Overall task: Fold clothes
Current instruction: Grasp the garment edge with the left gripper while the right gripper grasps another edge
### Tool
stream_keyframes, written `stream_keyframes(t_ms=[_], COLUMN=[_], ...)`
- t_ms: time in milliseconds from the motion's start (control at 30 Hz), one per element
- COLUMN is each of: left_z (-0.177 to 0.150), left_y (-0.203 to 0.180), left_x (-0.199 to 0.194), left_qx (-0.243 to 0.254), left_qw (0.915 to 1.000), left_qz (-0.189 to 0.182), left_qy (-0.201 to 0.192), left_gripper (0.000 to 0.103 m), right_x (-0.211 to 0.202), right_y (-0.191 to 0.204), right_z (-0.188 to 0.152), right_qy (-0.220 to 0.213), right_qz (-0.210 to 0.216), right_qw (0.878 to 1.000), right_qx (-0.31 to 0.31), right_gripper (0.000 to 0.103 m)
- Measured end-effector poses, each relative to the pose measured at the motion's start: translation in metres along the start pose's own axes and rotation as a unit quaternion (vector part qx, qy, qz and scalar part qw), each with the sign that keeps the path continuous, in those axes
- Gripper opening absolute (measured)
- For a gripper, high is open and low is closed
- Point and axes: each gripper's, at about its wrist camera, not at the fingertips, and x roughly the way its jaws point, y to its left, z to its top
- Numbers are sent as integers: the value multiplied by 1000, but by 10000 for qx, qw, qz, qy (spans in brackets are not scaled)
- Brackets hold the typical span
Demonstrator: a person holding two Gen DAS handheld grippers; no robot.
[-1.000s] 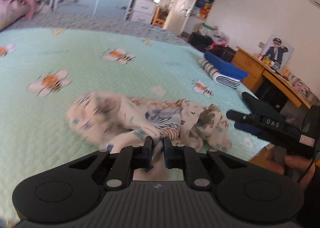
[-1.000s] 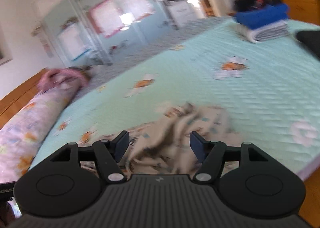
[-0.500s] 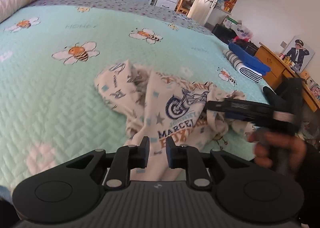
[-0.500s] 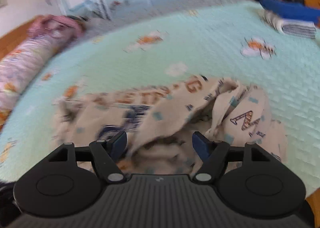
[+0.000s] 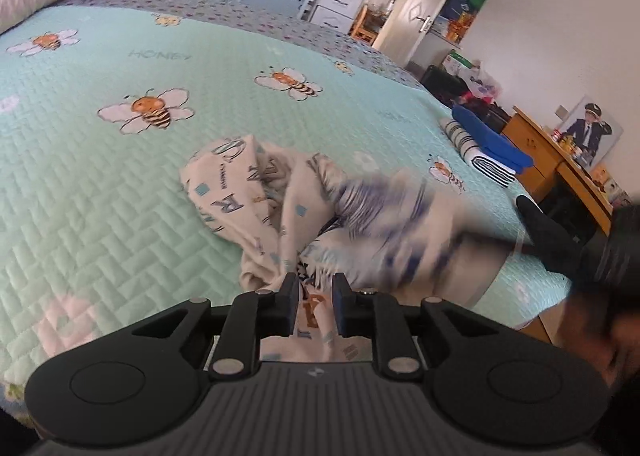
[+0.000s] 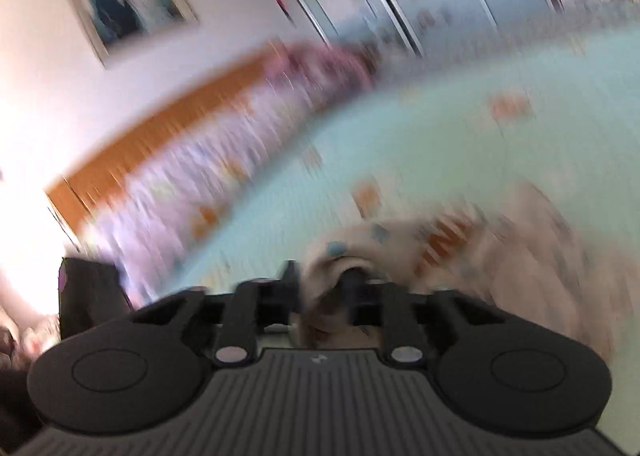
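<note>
Both grippers pinch the printed garment [image 5: 256, 192]: left gripper [image 5: 314, 302] at its near edge, right gripper [image 6: 324, 292] on a bunched fold; bulk lies beyond the left gripper.

Open bed [image 5: 100, 192] lies left of and beyond the crumpled garment [image 5: 280, 200]. Right of the garment, the right claw [image 5: 560, 248] blocks the near edge; farther right a folded stack [image 5: 488, 148] occupies the bed's edge.

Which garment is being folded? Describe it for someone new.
On the mint bee-print bedspread, near its front edge, lies a crumpled cream shirt, held by both grippers. Unlike the folded blue and striped stack at the far corner, it is loose and printed with letters.
</note>
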Motion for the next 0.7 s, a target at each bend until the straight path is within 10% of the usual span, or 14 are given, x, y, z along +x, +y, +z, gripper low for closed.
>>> stream_keyframes(t_ms=[133, 267, 500, 600, 667, 700], left_z=[-3, -4, -7, -7, -6, -5], left_y=[1, -2, -11, -8, -5, -3], left_x=[-1, 4, 2, -1, -3, -4], left_qx=[-5, 3, 154, 118, 56, 24], left_qw=[10000, 9999, 9997, 9997, 9997, 9997], left_qz=[-3, -55, 29, 121, 156, 170], left_qy=[68, 138, 205, 203, 172, 155], left_gripper=[18, 19, 25, 25, 26, 26], right_x=[-34, -62, 40, 79, 91, 89], right_y=[-28, -36, -106, -127, -113, -101], right_z=[-22, 13, 66, 60, 55, 54], right_qy=[-319, -1306, -231, 96, 133, 84], right_qz=[-572, -1006, -2165, -2345, -2044, -1905], right_qw=[9944, 9815, 9659, 9552, 9631, 9696], right_qx=[826, 975, 1399, 1802, 1744, 1533], right_gripper=[46, 90, 90, 71, 30, 29])
